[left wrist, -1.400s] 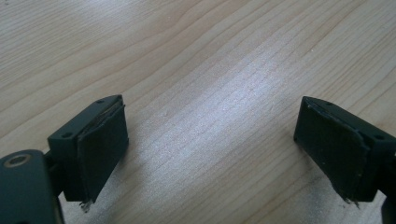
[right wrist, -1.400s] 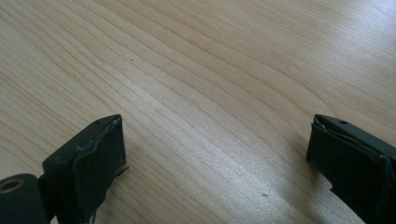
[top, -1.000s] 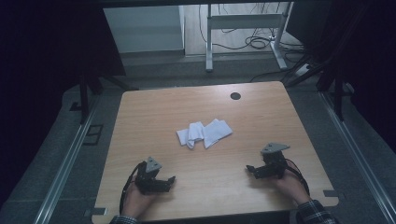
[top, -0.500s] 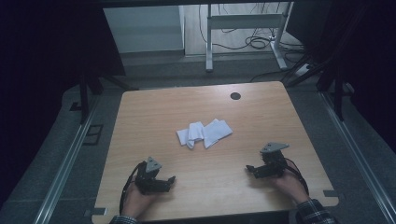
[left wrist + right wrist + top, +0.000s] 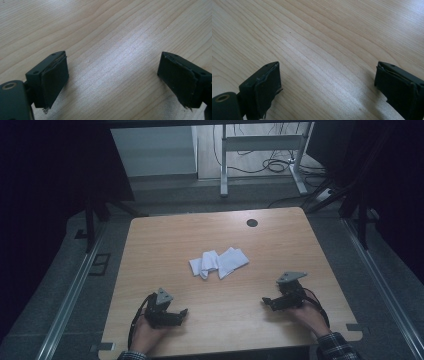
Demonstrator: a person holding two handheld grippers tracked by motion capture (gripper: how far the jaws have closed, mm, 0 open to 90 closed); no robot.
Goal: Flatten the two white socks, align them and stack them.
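We held the left gripper (image 5: 184, 312) with jaws released wide, the right gripper (image 5: 265, 302) also released, crumpled white cloth (image 5: 218, 263) well ahead between them, on the light wooden table (image 5: 165, 240), untouched.

Dim room, dark at both sides in the high view; daylight falls on the floor beyond the pale wooden table (image 5: 280, 245), whose top is evenly, softly lit. In both gripper views a broad pale sheen crosses the wood grain, and the near black jaws are slightly soft.
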